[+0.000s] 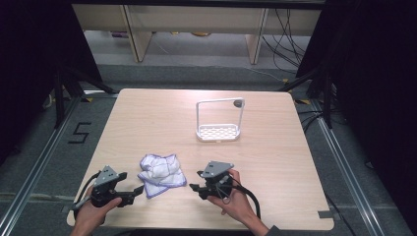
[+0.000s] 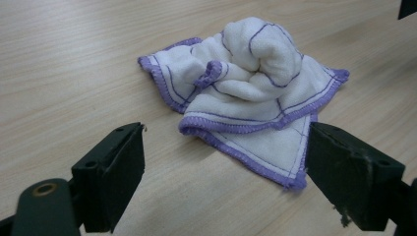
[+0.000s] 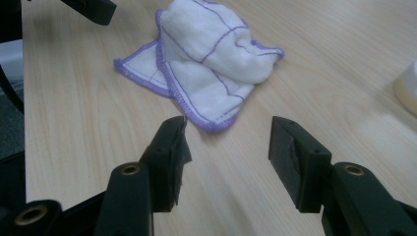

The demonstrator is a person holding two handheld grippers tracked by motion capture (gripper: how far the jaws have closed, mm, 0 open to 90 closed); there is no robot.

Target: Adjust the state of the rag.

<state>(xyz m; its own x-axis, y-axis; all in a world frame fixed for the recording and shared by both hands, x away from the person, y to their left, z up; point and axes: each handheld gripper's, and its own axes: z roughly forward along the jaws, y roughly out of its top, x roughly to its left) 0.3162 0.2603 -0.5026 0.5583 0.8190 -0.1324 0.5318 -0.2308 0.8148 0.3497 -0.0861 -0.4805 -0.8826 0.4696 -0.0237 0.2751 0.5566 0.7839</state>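
A crumpled white cloth with purple stitching (image 1: 161, 173) lies on the wooden table (image 1: 147, 123) near its front edge. My left gripper (image 1: 134, 191) is held low at the cloth's left, open, its jaws pointing at the cloth (image 2: 246, 93) with one corner lying between them. My right gripper (image 1: 195, 188) sits to the right of the cloth, open and empty, aimed at the cloth (image 3: 206, 64) from a short distance. A white rack with a tall handle (image 1: 219, 121) stands toward the back of the table.
Bare tabletop surrounds the cloth on all sides. The rack's edge (image 3: 407, 88) shows at the right in the right gripper view. Cables and shelf legs lie on the floor beyond the table.
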